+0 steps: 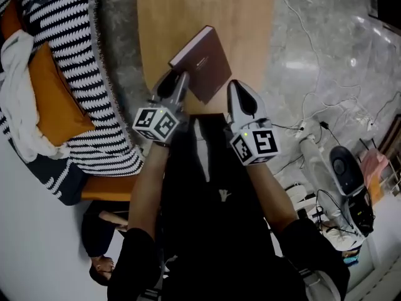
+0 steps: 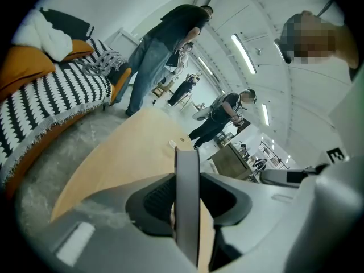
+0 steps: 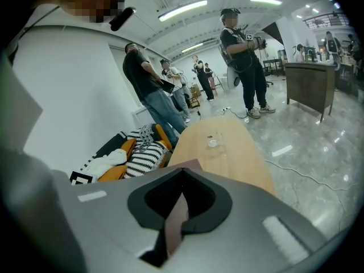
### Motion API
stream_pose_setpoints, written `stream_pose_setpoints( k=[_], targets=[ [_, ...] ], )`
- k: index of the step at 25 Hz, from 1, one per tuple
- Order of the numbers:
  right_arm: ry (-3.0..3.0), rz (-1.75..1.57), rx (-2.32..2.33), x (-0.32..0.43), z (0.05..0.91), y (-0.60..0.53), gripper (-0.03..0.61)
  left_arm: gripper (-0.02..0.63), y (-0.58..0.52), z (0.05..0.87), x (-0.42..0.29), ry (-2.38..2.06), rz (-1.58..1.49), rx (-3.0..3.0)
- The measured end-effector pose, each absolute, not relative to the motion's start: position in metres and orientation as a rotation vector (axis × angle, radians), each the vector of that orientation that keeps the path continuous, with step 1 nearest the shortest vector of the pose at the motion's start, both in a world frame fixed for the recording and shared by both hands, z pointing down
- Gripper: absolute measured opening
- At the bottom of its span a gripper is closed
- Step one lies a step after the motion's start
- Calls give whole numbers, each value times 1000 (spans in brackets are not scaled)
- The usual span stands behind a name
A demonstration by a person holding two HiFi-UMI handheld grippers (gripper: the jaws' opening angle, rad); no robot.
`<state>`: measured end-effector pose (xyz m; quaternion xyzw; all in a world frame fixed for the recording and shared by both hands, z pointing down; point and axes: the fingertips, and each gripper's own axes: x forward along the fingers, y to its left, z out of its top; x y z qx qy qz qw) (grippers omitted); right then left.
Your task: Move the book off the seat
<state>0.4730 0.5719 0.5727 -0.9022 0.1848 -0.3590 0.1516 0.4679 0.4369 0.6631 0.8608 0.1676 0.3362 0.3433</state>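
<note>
your left gripper [image 1: 176, 84] and right gripper [image 1: 241, 100] both clamp the closed maroon book [image 1: 205, 63], tilted over the wooden table [image 1: 164, 14] top centre; striped sofa [image 1: 75, 42] upper left.

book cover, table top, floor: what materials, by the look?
Book: maroon hard cover, matte, probably cloth or coated board; a pale page edge shows.
Table: light wood or wood-look laminate, faint grain, satin.
Floor: grey marble-look stone or tile, polished, with veining and light reflections.

The head camera looked steeply down. Cameras on the left claw [image 2: 186, 201] and right claw [image 3: 180, 205] looked closely along their jaws; all shared the pale wooden counter [image 1: 250, 17].
</note>
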Motion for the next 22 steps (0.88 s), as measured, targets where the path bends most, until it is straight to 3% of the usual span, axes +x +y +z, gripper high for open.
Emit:
stream_pose_setpoints(
  k=[22],
  targets=[
    [492,-1133,-2534,463,627,560,8,173,425,757,463,339,951,2058]
  ],
)
